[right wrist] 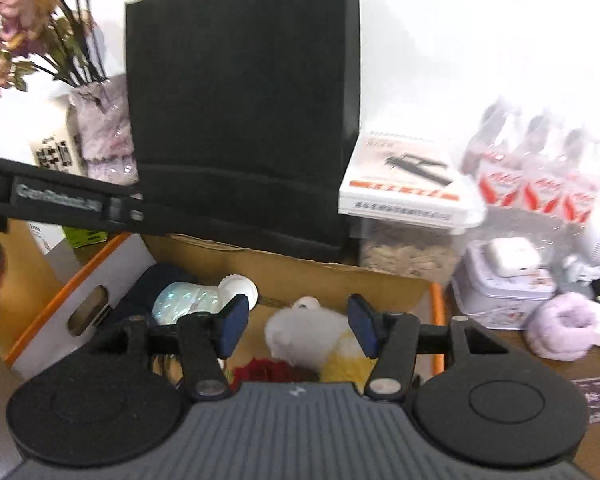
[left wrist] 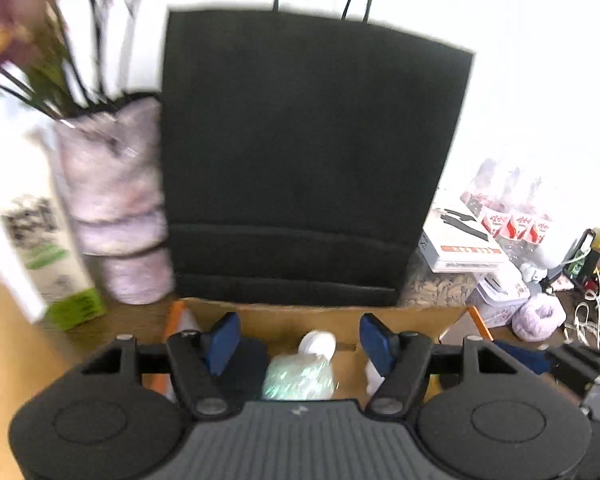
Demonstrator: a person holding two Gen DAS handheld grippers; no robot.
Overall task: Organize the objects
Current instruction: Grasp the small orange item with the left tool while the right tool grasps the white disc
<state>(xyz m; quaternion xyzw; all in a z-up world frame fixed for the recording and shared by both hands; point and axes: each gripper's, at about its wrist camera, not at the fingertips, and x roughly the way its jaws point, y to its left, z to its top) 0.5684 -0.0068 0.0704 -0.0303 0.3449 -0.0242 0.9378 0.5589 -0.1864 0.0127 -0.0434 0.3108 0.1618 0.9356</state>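
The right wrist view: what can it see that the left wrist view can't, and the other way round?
Only the right wrist view shows the white plush toy and something red in the cardboard box. Only the left shows tangled cables. Both share the black paper bag, flower vase, shiny white-capped bottle, and an open hand-held gripper.

bag (right wrist: 236, 100) 1 | box (right wrist: 300, 276) 1 | bottles (right wrist: 540, 168) 3 | vase (left wrist: 112, 200) 1

iridescent bottle (right wrist: 188, 302), white plush (right wrist: 308, 332), in box (right wrist: 300, 276)
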